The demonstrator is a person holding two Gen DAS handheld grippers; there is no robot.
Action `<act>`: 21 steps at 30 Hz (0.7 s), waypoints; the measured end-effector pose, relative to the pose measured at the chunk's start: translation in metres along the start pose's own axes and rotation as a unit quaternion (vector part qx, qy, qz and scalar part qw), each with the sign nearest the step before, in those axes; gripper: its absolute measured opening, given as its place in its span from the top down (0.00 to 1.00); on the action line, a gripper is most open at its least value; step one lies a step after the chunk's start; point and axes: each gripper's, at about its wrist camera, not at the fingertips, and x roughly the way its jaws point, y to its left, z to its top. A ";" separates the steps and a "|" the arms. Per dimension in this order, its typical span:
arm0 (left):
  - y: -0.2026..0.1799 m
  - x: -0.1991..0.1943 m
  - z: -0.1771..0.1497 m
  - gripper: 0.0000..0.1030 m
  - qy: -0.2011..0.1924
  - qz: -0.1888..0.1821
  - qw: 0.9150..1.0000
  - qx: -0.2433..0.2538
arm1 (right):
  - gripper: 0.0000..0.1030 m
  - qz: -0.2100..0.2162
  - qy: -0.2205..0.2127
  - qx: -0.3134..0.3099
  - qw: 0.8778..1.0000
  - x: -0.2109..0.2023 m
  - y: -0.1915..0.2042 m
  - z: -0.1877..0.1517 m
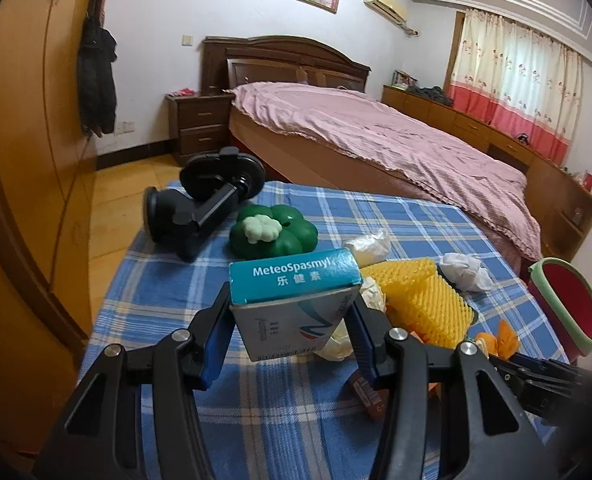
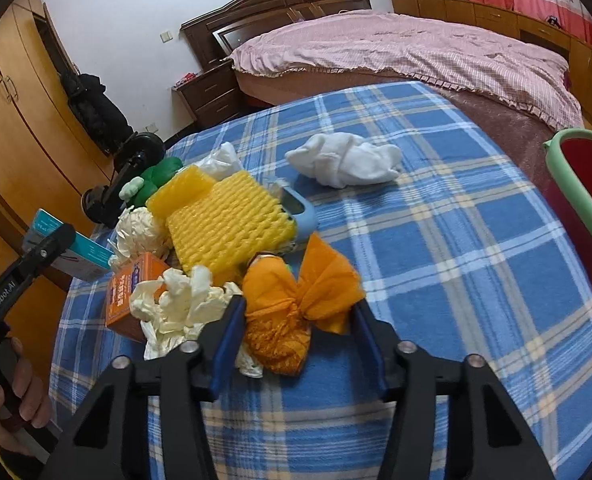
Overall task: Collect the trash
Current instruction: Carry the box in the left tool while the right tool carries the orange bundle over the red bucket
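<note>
My left gripper (image 1: 289, 300) is shut on a teal-and-white medicine box (image 1: 291, 276), held upright above the blue plaid tablecloth (image 1: 255, 420). The same box (image 2: 79, 256) shows at the left edge of the right wrist view. My right gripper (image 2: 299, 306) points down at the trash pile, both pads against an orange mesh bundle (image 2: 296, 300) that fills the gap between them. Beside it lie crumpled cream gloves (image 2: 175, 308), a small orange carton (image 2: 123, 300), a yellow foam net (image 2: 223, 220) and a white tissue wad (image 2: 344, 160).
A red bin with a green rim (image 2: 576, 184) stands past the table's right edge. A green toy pepper (image 1: 271, 232) and a black suction-cup holder (image 1: 203, 204) sit at the far left. A blue device (image 2: 300, 212) lies under the foam net. A bed is behind.
</note>
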 end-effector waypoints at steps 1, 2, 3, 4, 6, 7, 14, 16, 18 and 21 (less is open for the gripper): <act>0.000 0.002 0.001 0.48 0.003 -0.006 1.000 0.000 | 0.57 0.003 0.001 -0.001 1.000 0.001 0.002 0.000; 0.000 0.005 0.002 0.48 0.005 -0.012 1.000 0.002 | 0.58 0.003 0.001 -0.002 1.000 0.001 0.003 0.000; 0.000 0.005 0.003 0.48 0.005 -0.016 1.000 0.003 | 0.61 0.003 0.002 -0.003 1.000 0.002 0.005 0.000; -0.002 0.006 0.005 0.48 0.003 -0.023 1.000 0.006 | 0.64 0.003 0.002 -0.004 1.000 0.002 0.006 -0.001; -0.006 0.006 0.006 0.48 -0.001 -0.032 0.999 0.011 | 0.66 0.000 -0.003 -0.002 1.000 0.000 0.007 -0.002; -0.007 0.006 0.007 0.48 -0.003 -0.036 0.999 0.013 | 0.67 0.000 -0.006 -0.002 1.000 -0.002 0.008 -0.003; -0.017 -0.009 0.007 0.48 -0.018 -0.055 0.998 0.017 | 0.67 -0.010 -0.045 0.000 0.999 -0.034 0.005 0.000; -0.020 -0.017 0.008 0.48 -0.022 -0.060 0.998 0.015 | 0.67 -0.012 -0.057 -0.003 0.998 -0.044 0.004 0.000; -0.023 -0.024 0.008 0.48 -0.027 -0.061 0.998 0.016 | 0.67 -0.015 -0.066 -0.004 0.998 -0.053 0.003 0.000; -0.028 -0.035 0.011 0.48 -0.033 -0.062 0.997 0.022 | 0.67 -0.017 -0.078 0.001 0.997 -0.067 -0.001 -0.002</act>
